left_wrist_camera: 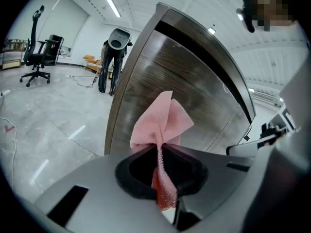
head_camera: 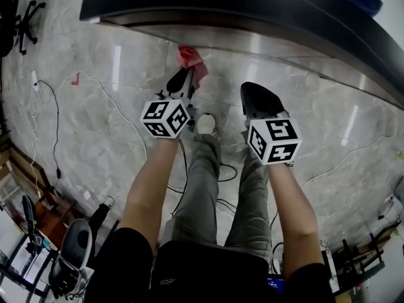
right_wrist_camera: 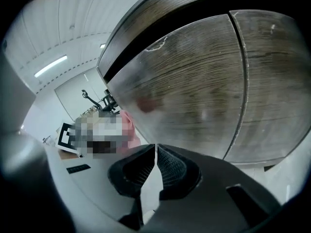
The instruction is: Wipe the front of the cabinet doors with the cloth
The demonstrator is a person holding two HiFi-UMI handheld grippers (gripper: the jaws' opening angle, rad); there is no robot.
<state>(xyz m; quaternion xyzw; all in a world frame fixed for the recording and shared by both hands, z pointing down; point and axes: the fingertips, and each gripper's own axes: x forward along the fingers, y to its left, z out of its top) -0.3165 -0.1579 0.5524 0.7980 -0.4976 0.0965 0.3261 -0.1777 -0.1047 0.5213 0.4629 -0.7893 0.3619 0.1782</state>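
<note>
Left side: we hold the left gripper (left_wrist_camera: 160, 154) pinched on the pink cloth (left_wrist_camera: 163, 120). The cloth fans out above the jaws, close in front of the wood-grain cabinet doors (left_wrist_camera: 146, 76); we cannot tell whether it touches them. Right side: the right gripper (right_wrist_camera: 155, 154) is pressed together with nothing between its jaws, and it faces the seam between two doors.
</note>
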